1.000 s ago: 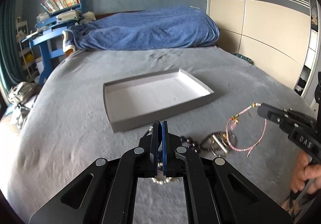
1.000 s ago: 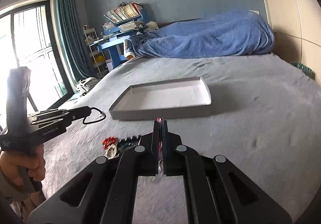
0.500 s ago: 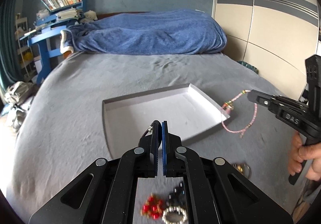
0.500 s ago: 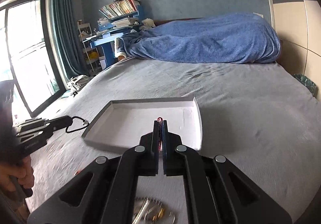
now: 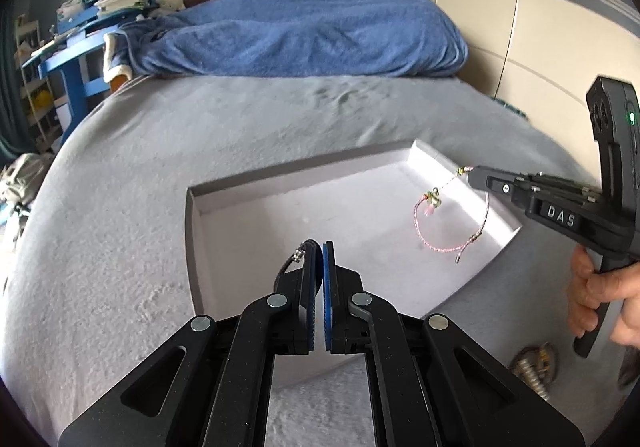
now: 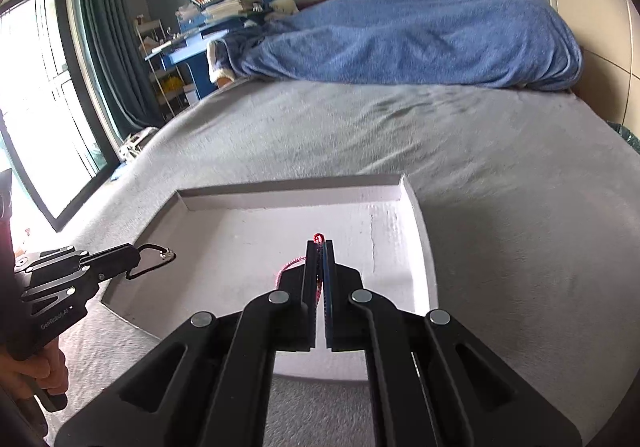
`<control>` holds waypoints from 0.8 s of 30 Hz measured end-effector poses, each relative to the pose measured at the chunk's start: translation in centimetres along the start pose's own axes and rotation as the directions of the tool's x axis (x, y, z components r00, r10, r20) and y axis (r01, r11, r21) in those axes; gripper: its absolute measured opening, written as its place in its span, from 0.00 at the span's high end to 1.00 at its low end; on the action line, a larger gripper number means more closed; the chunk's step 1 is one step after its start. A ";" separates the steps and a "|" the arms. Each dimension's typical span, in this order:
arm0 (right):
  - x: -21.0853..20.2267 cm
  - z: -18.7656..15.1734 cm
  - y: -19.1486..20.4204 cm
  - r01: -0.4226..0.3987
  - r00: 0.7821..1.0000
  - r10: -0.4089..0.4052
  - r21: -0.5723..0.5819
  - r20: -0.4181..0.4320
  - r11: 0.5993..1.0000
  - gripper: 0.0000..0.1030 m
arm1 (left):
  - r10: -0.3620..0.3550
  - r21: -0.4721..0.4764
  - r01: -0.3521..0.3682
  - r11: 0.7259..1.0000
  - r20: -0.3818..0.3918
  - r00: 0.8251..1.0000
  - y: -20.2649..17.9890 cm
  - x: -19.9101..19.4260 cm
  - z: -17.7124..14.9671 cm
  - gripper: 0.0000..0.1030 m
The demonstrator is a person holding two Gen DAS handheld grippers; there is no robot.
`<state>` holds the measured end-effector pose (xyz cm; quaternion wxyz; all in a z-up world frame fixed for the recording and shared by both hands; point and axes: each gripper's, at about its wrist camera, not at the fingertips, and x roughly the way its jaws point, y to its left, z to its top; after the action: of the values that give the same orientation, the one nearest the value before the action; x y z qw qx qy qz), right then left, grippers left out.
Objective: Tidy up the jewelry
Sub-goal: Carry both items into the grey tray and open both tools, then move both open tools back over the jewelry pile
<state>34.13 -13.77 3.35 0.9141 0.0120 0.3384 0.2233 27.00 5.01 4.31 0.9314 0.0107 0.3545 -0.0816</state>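
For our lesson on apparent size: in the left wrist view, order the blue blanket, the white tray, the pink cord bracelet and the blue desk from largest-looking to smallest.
1. Blue blanket and white tray: similar; the tray is nearer, so unranked.
2. Blue desk.
3. Pink cord bracelet.

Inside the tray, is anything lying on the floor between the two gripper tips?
Nothing: in the right wrist view the white tray floor is bare from the left gripper to the right gripper.
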 end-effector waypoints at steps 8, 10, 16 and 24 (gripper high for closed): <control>0.8 -1.3 -0.5 0.039 0.999 -0.039 -0.001 -0.031 0.999 0.92 | 0.039 -0.001 -0.039 0.999 -0.029 0.999 0.1 1.1 -2.2 0.57; 0.2 -1.5 -0.5 0.038 0.999 -0.038 -0.004 -0.014 0.999 0.79 | 0.037 -0.010 -0.037 0.999 -0.009 0.999 0.2 0.2 -2.6 0.49; -3.2 -3.3 -0.7 0.033 0.999 -0.033 0.002 0.027 0.999 0.69 | 0.030 -0.067 -0.027 0.997 0.043 0.999 0.5 -3.5 -4.2 0.35; -7.5 -7.2 0.0 0.021 0.999 -0.021 0.012 0.029 1.000 0.67 | 0.014 -0.118 -0.007 0.993 0.057 0.998 -0.1 -7.6 -7.5 0.30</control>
<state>24.58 -17.81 2.42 0.9211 0.0171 0.3265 0.2114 16.47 6.64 3.71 0.9408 -0.0446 0.3313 -0.0560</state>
